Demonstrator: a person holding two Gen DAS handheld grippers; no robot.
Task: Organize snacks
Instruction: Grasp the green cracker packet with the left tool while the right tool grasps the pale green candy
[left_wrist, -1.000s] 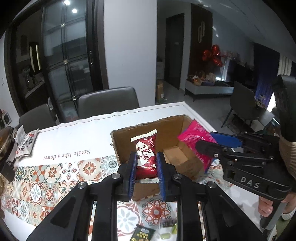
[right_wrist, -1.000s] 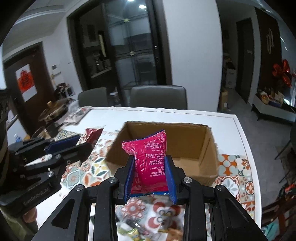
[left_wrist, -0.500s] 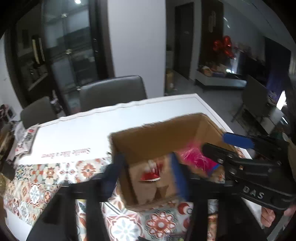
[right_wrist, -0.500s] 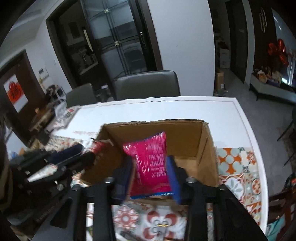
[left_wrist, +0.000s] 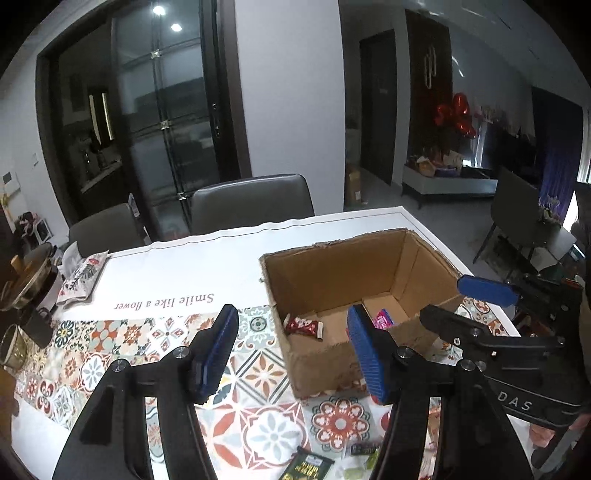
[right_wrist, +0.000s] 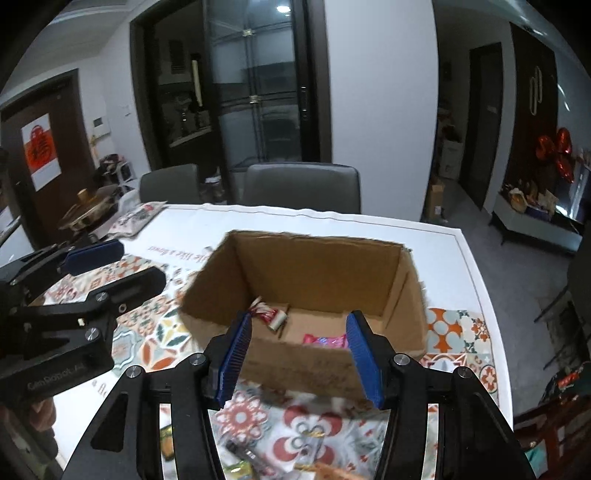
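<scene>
An open cardboard box (left_wrist: 332, 266) (right_wrist: 317, 266) stands on the patterned tablecloth. Inside it lie a dark red snack packet (left_wrist: 303, 326) (right_wrist: 267, 314) and a pink snack packet (left_wrist: 383, 318) (right_wrist: 325, 340). My left gripper (left_wrist: 291, 350) is open and empty, just in front of the box's near wall. My right gripper (right_wrist: 297, 356) is open and empty, above the box's near edge. Each gripper also shows in the other's view: the right one (left_wrist: 480, 306) beside the box, the left one (right_wrist: 110, 266) to the box's left.
Loose snack packets lie on the table near me (left_wrist: 306, 465) (right_wrist: 251, 458). A floral pouch (left_wrist: 79, 277) and a metal pot (left_wrist: 29, 273) sit at the far left. Grey chairs (left_wrist: 251, 203) stand behind the table. The table's right edge (right_wrist: 487, 295) is close to the box.
Both grippers opened and let go of their packets. The red and pink packets dropped into the box. Both grippers pulled back slightly from the box.
</scene>
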